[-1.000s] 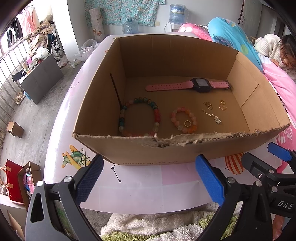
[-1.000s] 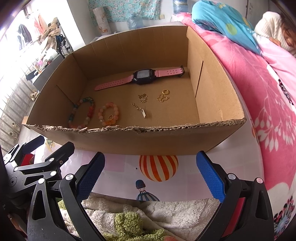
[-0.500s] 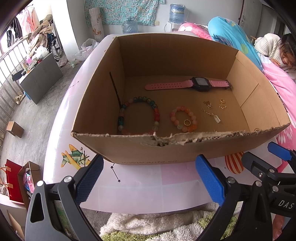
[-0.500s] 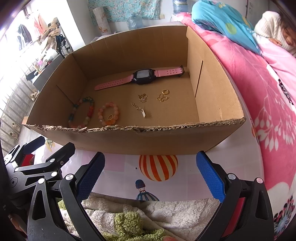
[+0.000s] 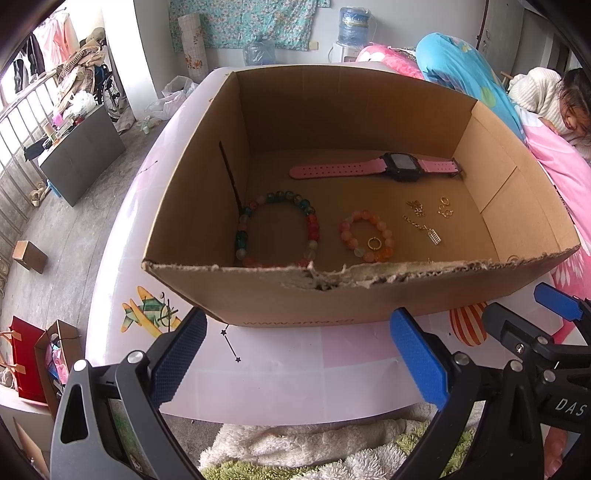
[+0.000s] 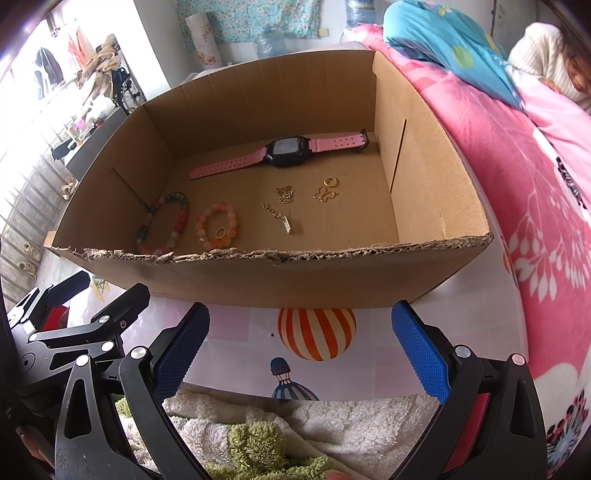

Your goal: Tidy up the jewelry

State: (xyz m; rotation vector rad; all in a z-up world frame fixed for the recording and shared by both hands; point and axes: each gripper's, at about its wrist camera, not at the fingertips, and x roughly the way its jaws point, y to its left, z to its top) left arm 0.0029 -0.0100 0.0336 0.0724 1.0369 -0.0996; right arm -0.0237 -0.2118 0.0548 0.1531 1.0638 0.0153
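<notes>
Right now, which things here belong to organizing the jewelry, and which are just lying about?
Job: cardboard box, pink watch, multicolor bead bracelet, peach bead bracelet, gold ring, chain pendant, small gold pieces.
Lying about: fluffy rug, water jugs, pink blanket.

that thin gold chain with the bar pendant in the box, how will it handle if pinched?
The chain looks floppy: fine links lie slack, so it would likely drape and swing. It probably weighs little. Lying flat on the cardboard box floor, it may slide rather than lift.

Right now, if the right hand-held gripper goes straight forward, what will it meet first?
Probably the torn near wall of the brown cardboard box; the open right hand-held gripper sits lower than that ragged rim, though depth is uncertain.
</notes>
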